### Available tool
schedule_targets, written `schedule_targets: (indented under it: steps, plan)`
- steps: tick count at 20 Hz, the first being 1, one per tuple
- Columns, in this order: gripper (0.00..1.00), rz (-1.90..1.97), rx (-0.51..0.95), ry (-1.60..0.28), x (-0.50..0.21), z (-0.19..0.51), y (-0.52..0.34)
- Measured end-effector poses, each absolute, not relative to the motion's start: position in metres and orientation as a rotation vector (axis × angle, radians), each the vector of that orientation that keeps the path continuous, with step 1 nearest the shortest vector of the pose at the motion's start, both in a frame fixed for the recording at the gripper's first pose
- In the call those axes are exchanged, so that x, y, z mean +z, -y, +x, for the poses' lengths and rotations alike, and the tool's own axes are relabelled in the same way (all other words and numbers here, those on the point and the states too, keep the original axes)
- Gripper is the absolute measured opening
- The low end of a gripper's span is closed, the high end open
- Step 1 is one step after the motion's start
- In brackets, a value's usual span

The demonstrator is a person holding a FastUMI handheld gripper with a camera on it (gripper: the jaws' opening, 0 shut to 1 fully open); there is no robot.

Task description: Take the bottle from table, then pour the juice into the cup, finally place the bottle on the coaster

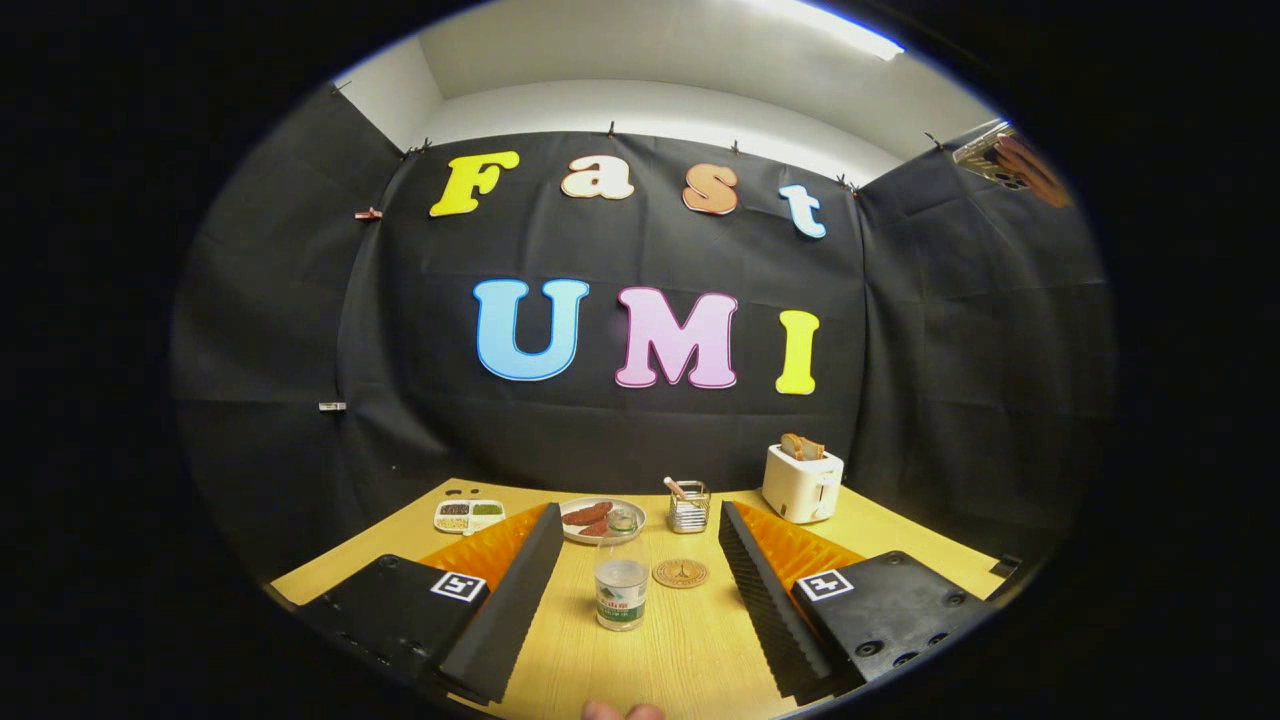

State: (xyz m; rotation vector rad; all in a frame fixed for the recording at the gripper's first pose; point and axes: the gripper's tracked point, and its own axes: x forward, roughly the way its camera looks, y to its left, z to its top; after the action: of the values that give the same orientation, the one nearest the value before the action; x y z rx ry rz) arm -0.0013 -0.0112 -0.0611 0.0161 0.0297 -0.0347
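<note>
We saw a wooden table point(700, 640) against the booth's black cloth wall. The bottle point(621, 583) stood upright on it, and we place the rest from there. Our gripper point(640, 600) was spread wide, its fingers point(505, 620) on either side of the bottle, touching nothing. The coaster point(680, 573) lay just right of the bottle. Behind the bottle sat a plate point(602, 520), a wire holder point(689, 507), a toaster point(801, 482) and a divided tray point(468, 515).

White toaster point(802, 484), tan wood-grain table point(690, 640)
</note>
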Motion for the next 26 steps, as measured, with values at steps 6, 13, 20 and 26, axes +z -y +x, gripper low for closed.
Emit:
schedule_targets:
  steps: [6,13,20,26]
  plan:
    - [0.96,0.016,-0.021,-0.060,-0.124,0.020,0.007]
    - [0.96,0.050,-0.028,-0.091,-0.202,0.077,-0.005]
    - [0.97,0.044,-0.033,-0.132,-0.254,0.125,-0.010]
    - [0.96,0.058,-0.048,-0.112,-0.262,0.157,-0.004]
